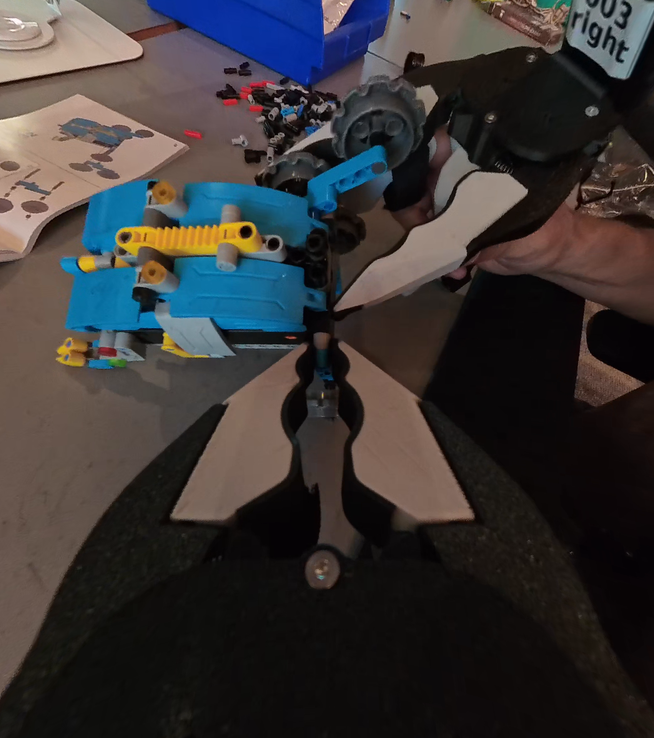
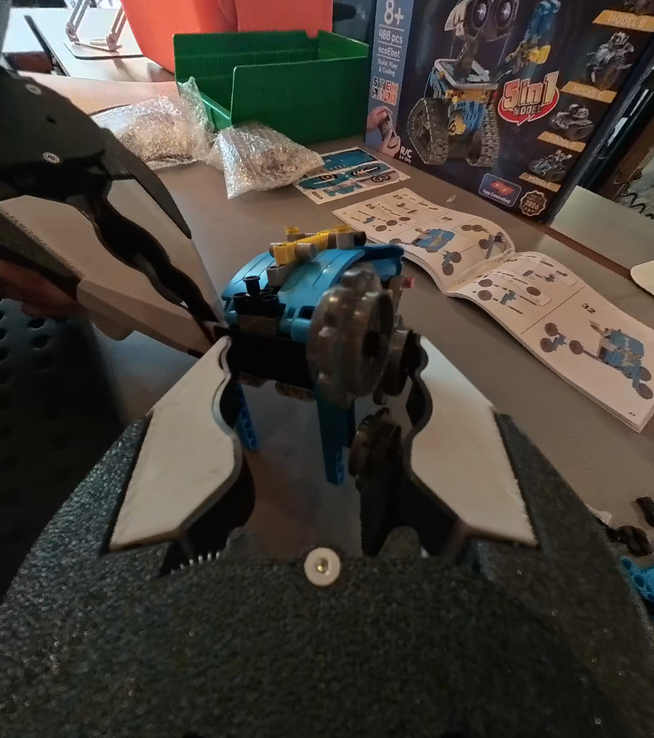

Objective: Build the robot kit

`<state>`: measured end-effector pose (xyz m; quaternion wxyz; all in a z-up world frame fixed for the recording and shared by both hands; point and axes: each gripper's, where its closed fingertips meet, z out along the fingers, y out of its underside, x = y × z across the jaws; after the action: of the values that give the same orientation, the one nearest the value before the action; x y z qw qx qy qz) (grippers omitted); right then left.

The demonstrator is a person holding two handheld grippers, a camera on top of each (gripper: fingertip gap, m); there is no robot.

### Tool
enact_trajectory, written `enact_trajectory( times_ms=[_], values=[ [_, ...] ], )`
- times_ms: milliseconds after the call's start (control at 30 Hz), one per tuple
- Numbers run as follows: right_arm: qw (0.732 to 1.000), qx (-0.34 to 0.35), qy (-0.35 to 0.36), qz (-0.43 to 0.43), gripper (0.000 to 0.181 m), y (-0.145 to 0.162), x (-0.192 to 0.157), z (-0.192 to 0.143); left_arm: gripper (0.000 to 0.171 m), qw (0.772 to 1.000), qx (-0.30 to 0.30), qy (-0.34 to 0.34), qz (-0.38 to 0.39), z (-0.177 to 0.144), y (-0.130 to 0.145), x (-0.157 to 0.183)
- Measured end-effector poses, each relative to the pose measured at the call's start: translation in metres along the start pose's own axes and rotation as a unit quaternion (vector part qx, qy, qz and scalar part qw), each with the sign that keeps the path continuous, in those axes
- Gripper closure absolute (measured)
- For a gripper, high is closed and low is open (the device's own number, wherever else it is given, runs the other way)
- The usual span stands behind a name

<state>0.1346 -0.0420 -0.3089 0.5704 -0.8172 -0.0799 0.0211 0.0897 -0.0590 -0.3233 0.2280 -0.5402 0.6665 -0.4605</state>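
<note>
A blue brick-built vehicle model with a yellow toothed rack on top lies on the grey table. My left gripper is shut on a small blue and grey pin piece at the model's rear end. Its fingers show at the upper left of the right wrist view. My right gripper is closed around the model's grey wheel assembly on blue beams. In the left wrist view its fingers straddle the grey wheel. The model is lifted at that end.
A blue bin, a pile of small loose parts and an open instruction booklet lie behind the model. A green bin, a product box, bubble-wrap bags and a sticker sheet are on the far side.
</note>
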Motion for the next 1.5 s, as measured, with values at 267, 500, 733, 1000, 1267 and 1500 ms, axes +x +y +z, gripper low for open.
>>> enact_trajectory(
  times_ms=[267,500,733,1000,1267,1500],
  values=[
    [1.0,0.0,-0.007,0.029,0.093,0.002,0.001,0.003,0.165,1.0,0.003,0.01,-0.018,-0.001,0.002,-0.001],
    [0.998,0.044,-0.016,0.047,0.107,-0.015,0.005,-0.01,0.165,1.0,0.0,0.015,-0.011,-0.002,0.003,0.001],
    [0.996,0.044,-0.021,0.071,0.13,-0.017,0.013,-0.013,0.165,1.0,-0.002,0.017,-0.015,-0.002,0.003,0.002],
    [0.997,0.073,0.007,0.024,0.141,-0.013,0.013,-0.025,0.165,0.999,0.007,0.031,-0.029,-0.002,0.003,0.006],
    [0.998,0.049,0.019,0.021,0.132,-0.007,0.015,-0.03,0.165,0.999,-0.013,0.032,-0.009,-0.003,0.003,0.01],
    [0.978,-0.021,-0.009,-0.205,0.126,-0.018,-0.022,-0.05,0.165,0.997,-0.062,0.025,0.048,-0.022,0.012,0.006]
  ],
)
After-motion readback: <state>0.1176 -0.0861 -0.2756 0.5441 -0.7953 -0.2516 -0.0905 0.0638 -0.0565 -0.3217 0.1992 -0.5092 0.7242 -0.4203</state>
